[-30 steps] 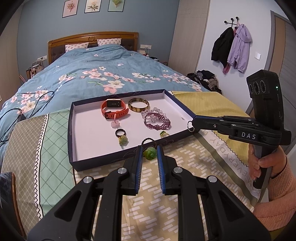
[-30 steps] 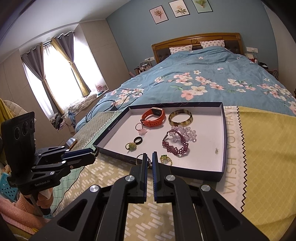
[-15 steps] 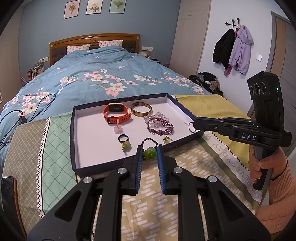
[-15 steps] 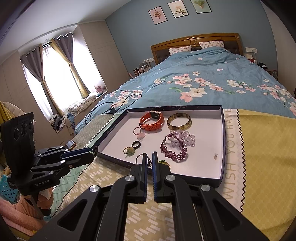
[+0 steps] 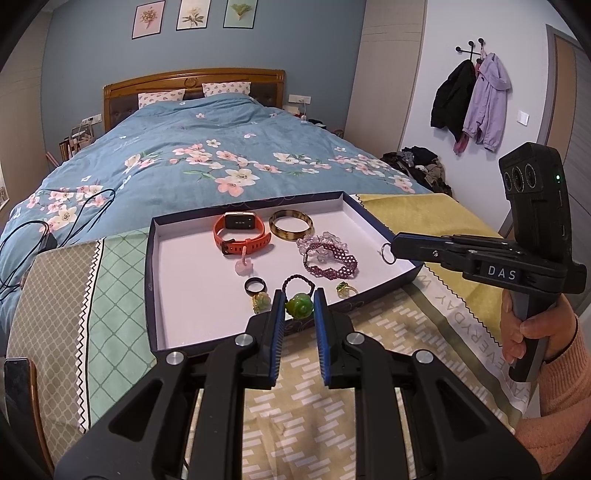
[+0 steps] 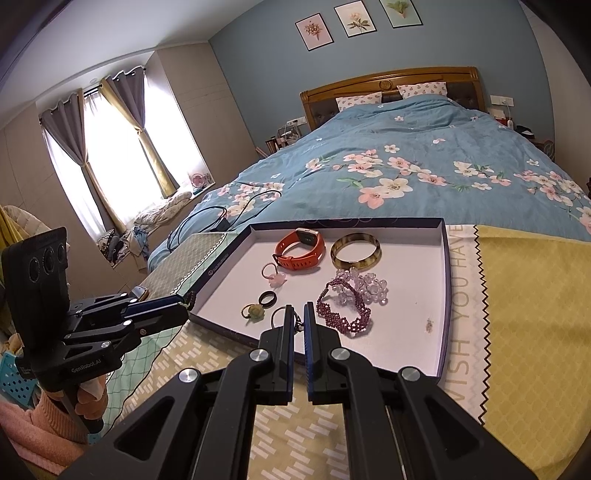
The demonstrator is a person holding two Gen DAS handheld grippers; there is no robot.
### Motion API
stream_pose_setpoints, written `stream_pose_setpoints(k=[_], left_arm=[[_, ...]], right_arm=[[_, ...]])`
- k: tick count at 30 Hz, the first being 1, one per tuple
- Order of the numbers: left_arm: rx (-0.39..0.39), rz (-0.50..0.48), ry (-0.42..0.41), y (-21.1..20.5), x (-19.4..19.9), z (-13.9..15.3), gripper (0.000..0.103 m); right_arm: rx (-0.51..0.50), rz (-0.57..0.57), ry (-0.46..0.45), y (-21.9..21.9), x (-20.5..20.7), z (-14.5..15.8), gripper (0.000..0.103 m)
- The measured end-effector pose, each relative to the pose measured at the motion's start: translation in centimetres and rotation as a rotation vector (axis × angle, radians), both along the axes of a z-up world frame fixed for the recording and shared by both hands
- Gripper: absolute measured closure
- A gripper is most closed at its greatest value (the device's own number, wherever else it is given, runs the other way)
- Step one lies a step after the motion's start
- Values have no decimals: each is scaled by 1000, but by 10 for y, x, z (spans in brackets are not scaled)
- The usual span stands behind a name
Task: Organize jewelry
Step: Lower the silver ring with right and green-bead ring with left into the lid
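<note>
Now your left gripper (image 5: 299, 308) is pinching the green bead ring (image 5: 298, 305) over the tray (image 5: 155, 280), which is holding a watch (image 5: 240, 234) and bangle (image 5: 291, 225), while your right gripper (image 6: 298, 325) is pinching a thin ring (image 5: 387, 254).

Bedroom background, non-task items.
Floral blue duvet (image 5: 207, 162) mid-frame; three framed prints (image 5: 192, 16) top centre; jackets (image 5: 474, 99) hung upper right; curtained window (image 6: 110, 162) left; black cable (image 6: 221, 218) on bed.

Left wrist view: low, close over the tray's (image 5: 149, 280) near edge, facing 12 o'clock toward headboard. Right wrist view: same closeness, angled 11 o'clock. Both share tray (image 6: 445, 295), bed.
</note>
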State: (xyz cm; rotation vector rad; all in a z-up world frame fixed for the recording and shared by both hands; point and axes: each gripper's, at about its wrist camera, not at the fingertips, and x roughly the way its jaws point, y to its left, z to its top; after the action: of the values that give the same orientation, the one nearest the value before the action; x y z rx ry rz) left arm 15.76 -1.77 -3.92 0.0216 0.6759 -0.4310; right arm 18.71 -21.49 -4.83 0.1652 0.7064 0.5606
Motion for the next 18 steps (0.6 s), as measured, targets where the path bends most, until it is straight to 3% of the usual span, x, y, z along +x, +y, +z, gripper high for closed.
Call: stream_pose_setpoints(k=[18], left_arm=[[11,19,2,-1,17,-3,87]], right_arm=[[-6,-1,2,1,7,-1,99]])
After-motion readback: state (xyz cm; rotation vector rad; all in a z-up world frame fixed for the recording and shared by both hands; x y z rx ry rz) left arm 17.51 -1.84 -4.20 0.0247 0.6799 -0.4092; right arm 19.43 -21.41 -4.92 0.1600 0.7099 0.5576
